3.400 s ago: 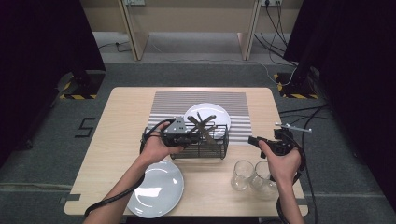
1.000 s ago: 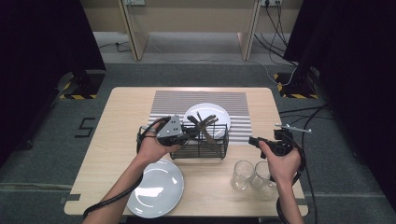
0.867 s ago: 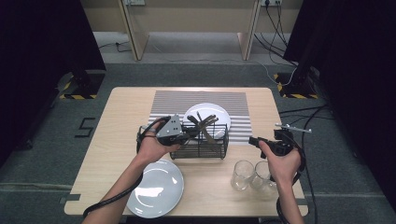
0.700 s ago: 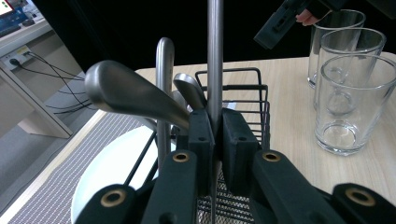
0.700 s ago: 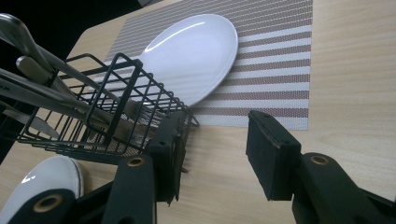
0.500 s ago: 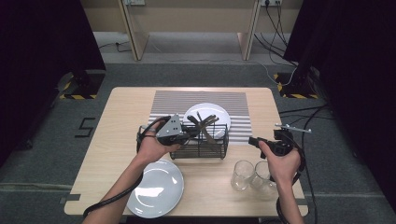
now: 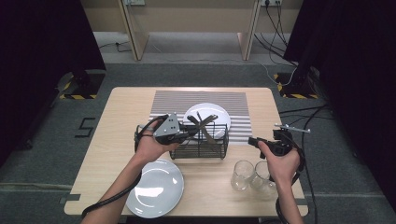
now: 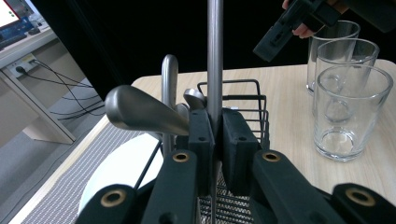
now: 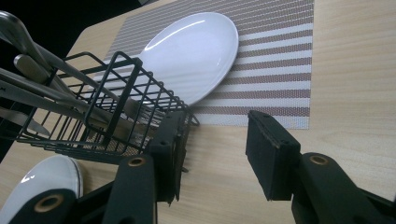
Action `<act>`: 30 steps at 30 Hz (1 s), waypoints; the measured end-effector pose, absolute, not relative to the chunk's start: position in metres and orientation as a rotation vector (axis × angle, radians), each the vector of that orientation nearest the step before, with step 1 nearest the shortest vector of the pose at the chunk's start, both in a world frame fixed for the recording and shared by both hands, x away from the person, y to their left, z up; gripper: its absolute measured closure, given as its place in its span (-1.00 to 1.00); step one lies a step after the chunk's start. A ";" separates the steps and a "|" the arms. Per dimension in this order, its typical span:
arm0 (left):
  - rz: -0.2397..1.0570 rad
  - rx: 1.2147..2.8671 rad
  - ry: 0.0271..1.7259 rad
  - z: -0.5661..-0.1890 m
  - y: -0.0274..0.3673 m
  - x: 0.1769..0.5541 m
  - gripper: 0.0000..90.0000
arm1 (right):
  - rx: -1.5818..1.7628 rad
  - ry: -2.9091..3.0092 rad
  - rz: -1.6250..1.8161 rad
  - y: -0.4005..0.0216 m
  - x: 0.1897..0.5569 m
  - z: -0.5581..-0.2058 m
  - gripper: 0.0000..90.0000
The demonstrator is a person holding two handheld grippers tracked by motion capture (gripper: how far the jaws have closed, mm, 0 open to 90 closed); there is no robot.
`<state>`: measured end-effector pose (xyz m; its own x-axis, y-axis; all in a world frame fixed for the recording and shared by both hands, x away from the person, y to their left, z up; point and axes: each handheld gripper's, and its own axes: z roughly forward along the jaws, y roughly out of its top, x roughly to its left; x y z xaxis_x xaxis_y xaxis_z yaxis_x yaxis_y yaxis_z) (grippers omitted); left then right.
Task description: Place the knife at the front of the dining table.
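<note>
From the high view, my left gripper (image 7: 186,134) was at the left end of the wire basket (image 7: 205,144), which stood on the table (image 7: 116,121) at the near edge of the striped mat (image 7: 238,100), in front of a white plate (image 7: 219,112). My right gripper (image 7: 254,141) hovered apart, above the glasses (image 7: 243,175), and held nothing. In the left gripper view, my jaws were fully closed on the thin steel handle (image 8: 215,56) of one piece of cutlery, standing upright between the pads. I judged this handle to be stiff, light and quite slippery, so the best hold was low on the flat part of the stem, as I had it. Other cutlery (image 8: 140,112) leaned just beside it. In the right gripper view, my jaws stood wide open with only table between them; the left pad (image 9: 170,149) was just beside the basket's corner (image 9: 116,79).
</note>
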<state>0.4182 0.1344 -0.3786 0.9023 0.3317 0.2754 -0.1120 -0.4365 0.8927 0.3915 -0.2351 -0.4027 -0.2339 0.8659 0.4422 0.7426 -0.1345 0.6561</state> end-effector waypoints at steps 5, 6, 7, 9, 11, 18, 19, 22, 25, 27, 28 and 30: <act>0.506 1.952 0.162 -0.376 0.135 0.417 0.85 | 1.850 1.968 1.309 -0.235 0.392 -0.403 0.26; 0.499 1.945 0.162 -0.376 0.135 0.417 0.85 | 1.851 1.968 1.310 -0.235 0.392 -0.403 0.26; 0.498 1.941 0.163 -0.375 0.136 0.417 0.85 | 1.853 1.967 1.312 -0.235 0.392 -0.403 0.26; 0.500 1.941 0.161 -0.374 0.136 0.417 0.85 | 1.854 1.966 1.312 -0.235 0.392 -0.403 0.26; 0.502 1.940 0.162 -0.374 0.136 0.417 0.85 | 1.855 1.968 1.311 -0.235 0.392 -0.404 0.26; 0.502 1.931 0.160 -0.370 0.137 0.417 0.85 | 1.855 1.966 1.310 -0.235 0.392 -0.404 0.27; 0.501 1.932 0.158 -0.369 0.137 0.416 0.85 | 1.855 1.967 1.310 -0.235 0.392 -0.404 0.26; 0.504 1.932 0.155 -0.368 0.137 0.416 0.85 | 1.854 1.968 1.309 -0.235 0.392 -0.404 0.26; 0.500 1.923 0.153 -0.367 0.136 0.415 0.85 | 1.856 1.966 1.309 -0.235 0.392 -0.404 0.26; 0.501 1.923 0.151 -0.366 0.136 0.415 0.85 | 1.856 1.966 1.311 -0.235 0.392 -0.404 0.27; 0.499 1.919 0.153 -0.365 0.136 0.415 0.85 | 1.855 1.965 1.310 -0.236 0.392 -0.404 0.27; 0.499 1.918 0.154 -0.365 0.136 0.415 0.85 | 1.856 1.965 1.311 -0.236 0.392 -0.404 0.26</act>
<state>0.4145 0.1360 -0.3645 0.9029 0.3349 0.2694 -0.1244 -0.3962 0.9097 0.3920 -0.2356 -0.4041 -0.2305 0.8641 0.4474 0.7446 -0.1393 0.6528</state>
